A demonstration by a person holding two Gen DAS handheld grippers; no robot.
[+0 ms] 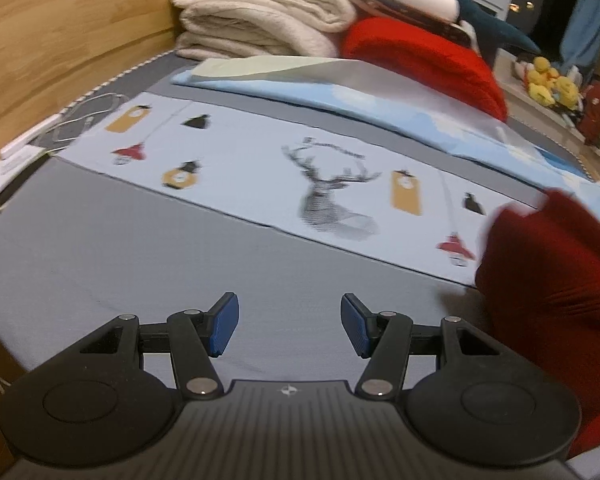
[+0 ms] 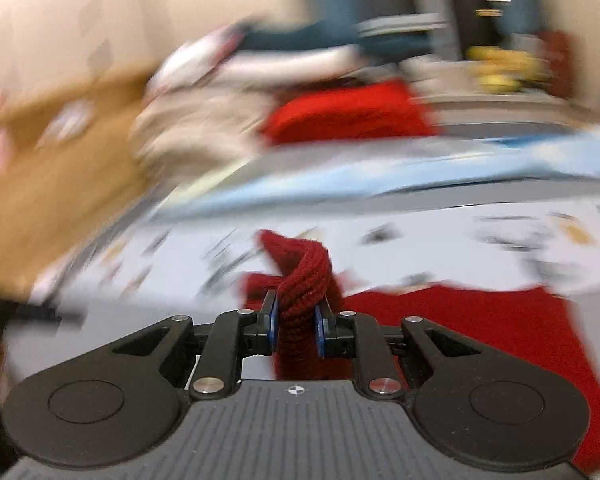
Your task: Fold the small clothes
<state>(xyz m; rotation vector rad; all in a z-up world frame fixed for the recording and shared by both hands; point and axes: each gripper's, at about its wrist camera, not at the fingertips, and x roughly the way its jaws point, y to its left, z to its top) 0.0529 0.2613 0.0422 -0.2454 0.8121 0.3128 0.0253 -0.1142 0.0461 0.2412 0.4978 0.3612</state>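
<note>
A dark red knitted garment (image 1: 552, 292) hangs bunched at the right edge of the left wrist view, above the grey bed sheet (image 1: 140, 248). My left gripper (image 1: 290, 326) is open and empty, low over the sheet, left of the garment. In the right wrist view, which is blurred by motion, my right gripper (image 2: 296, 326) is shut on a thick ribbed fold of the same red garment (image 2: 304, 280). The rest of the garment (image 2: 500, 320) spreads on the bed to the right.
A pale blue cloth printed with a deer (image 1: 260, 176) lies across the bed. Behind it are a light blue pillow (image 1: 340, 92), folded cream blankets (image 1: 256, 12) and a bright red cushion (image 1: 420, 56). A wooden headboard (image 1: 60, 40) and white cables (image 1: 80, 120) are at left.
</note>
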